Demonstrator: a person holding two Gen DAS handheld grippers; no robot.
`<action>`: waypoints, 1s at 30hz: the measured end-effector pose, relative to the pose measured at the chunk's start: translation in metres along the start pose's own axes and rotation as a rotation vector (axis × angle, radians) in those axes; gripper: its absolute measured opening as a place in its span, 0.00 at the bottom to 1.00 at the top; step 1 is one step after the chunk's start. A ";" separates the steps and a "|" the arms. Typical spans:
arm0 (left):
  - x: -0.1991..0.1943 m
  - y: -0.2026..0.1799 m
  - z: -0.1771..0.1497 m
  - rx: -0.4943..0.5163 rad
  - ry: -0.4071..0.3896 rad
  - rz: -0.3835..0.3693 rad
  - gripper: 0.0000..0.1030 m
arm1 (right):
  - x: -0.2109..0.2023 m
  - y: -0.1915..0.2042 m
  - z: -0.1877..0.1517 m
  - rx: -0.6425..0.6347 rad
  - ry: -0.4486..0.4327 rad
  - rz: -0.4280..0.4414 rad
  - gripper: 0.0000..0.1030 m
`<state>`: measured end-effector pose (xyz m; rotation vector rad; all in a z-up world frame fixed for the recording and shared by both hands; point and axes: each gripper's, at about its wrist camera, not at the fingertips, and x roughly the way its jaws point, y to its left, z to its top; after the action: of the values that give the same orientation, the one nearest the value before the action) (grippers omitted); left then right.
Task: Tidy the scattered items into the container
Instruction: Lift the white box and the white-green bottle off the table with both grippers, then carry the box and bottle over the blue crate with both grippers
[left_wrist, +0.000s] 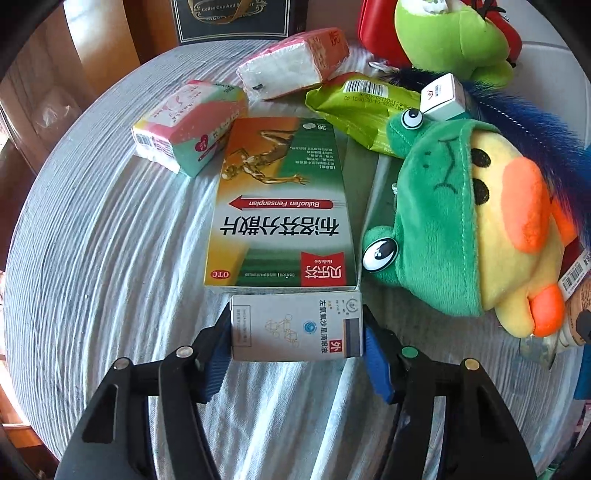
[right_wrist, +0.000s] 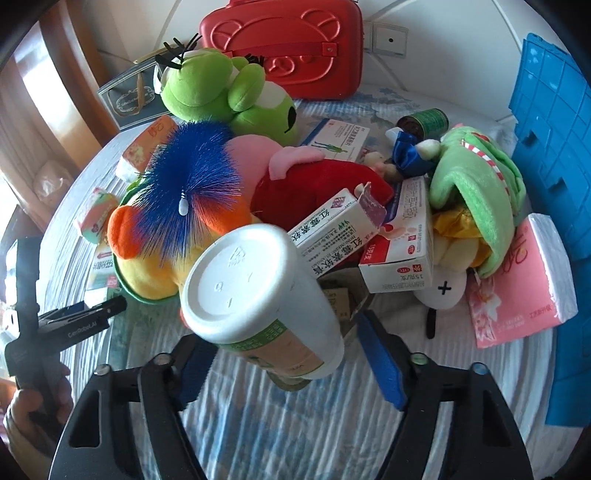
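Note:
My left gripper (left_wrist: 295, 328) is shut on a small white eye-drop box (left_wrist: 295, 326), its blue pads pressed on both short ends, just above the striped bedspread. A large green and orange medicine box (left_wrist: 282, 206) lies right in front of it. My right gripper (right_wrist: 284, 350) is shut on a white-lidded cup (right_wrist: 258, 295), held tilted with the lid towards the camera. Behind the cup lie scattered medicine boxes (right_wrist: 399, 243) and plush toys. A blue crate (right_wrist: 554, 166) stands at the right edge of the right wrist view.
Tissue packs (left_wrist: 192, 125) (left_wrist: 295, 62), a green snack bag (left_wrist: 354, 107) and a frog-hooded duck plush (left_wrist: 472, 229) lie around the left gripper. A green frog plush (right_wrist: 229, 88), a red case (right_wrist: 288, 44) and a pink tissue pack (right_wrist: 517, 284) show in the right wrist view. The other handle (right_wrist: 55, 325) is at its left.

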<state>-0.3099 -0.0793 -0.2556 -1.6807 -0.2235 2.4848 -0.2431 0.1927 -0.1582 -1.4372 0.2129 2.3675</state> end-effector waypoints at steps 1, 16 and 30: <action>-0.008 -0.002 -0.001 0.011 -0.020 0.011 0.59 | 0.000 0.000 0.000 0.000 -0.001 -0.002 0.59; -0.143 -0.039 -0.001 0.099 -0.284 0.020 0.59 | -0.080 0.001 0.009 -0.019 -0.147 0.102 0.59; -0.253 -0.112 -0.036 0.150 -0.487 0.012 0.59 | -0.213 -0.049 -0.004 -0.053 -0.383 0.115 0.59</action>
<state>-0.1793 -0.0168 -0.0166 -1.0048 -0.0701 2.7994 -0.1328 0.1882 0.0302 -0.9868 0.1351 2.7021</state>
